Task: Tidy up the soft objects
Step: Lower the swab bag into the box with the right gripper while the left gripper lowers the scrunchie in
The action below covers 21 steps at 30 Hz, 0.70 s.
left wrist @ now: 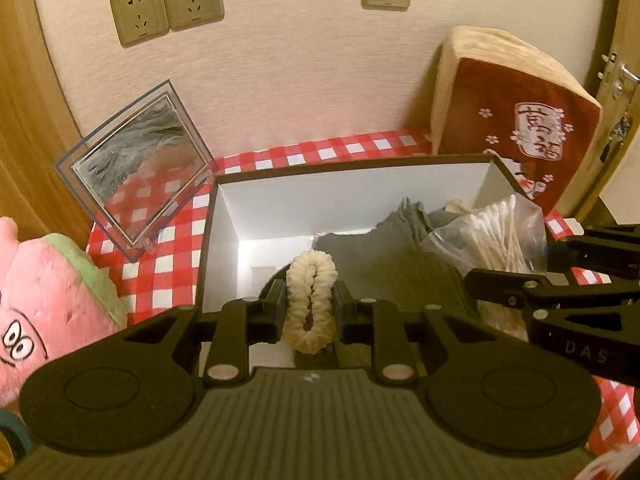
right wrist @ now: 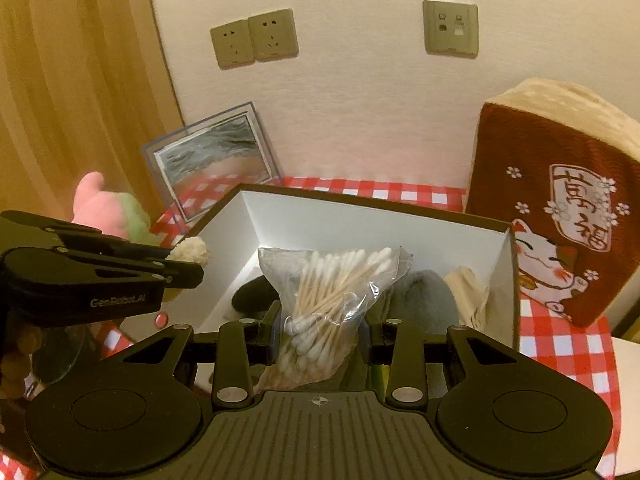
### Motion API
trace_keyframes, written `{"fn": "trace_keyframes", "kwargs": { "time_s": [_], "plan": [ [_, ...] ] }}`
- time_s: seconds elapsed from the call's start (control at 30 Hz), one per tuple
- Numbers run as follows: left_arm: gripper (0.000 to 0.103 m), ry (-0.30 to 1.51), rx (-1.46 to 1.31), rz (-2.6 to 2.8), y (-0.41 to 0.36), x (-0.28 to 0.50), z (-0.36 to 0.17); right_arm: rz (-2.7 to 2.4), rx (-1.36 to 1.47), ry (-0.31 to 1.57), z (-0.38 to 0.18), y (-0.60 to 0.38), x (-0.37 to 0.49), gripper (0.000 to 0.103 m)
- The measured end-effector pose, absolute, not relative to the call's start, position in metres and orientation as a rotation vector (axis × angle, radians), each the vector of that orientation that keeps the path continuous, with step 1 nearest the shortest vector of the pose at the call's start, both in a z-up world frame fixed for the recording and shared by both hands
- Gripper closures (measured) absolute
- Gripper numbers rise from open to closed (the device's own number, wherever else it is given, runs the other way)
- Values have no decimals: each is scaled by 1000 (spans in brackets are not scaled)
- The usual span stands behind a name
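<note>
Left gripper (left wrist: 309,312) is clamped on a cream scrunchie (left wrist: 310,300), its jaws pressing both sides so the loop is squeezed into a tall oval; the long axis runs along the fingers, pointing forward and down. Right gripper (right wrist: 320,336) is clamped on a clear bag of swabs (right wrist: 332,300), held low, with the bundle fanning up and forward past the jaws. Both loads hang above the near edge of the open white box (left wrist: 344,192), which sits on the checked cloth (left wrist: 160,216) toward the wall. Inside the box, grey cloth (left wrist: 380,256) fills the middle and right; a cream item (right wrist: 468,292) lies at the right wall and a dark object (right wrist: 250,296) at the left, on the bare white floor. The deciding relation: the box's free space lies directly ahead of and below the scrunchie, at the left end, so the left gripper is the nearer one to it. The swab bag hangs over the grey cloth, to the right of the scrunchie. The two grippers stand just beside each other, not touching. Judgement: each load looks ready to be lowered and let go; the risk is the fingers fouling each other.
</note>
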State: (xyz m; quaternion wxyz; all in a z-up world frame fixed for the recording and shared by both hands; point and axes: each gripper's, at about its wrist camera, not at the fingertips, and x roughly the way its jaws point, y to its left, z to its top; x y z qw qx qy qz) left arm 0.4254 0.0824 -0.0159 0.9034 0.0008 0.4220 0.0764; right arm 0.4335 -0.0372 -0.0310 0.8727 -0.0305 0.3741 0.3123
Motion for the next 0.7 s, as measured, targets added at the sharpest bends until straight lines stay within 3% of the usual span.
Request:
{"fn": "trace_keyframes", "kwargs": {
  "time_s": [0.7],
  "plan": [
    [81,908,-2,154,108,483,-35,644,-63,826,-49,-4,497,66]
  ]
}}
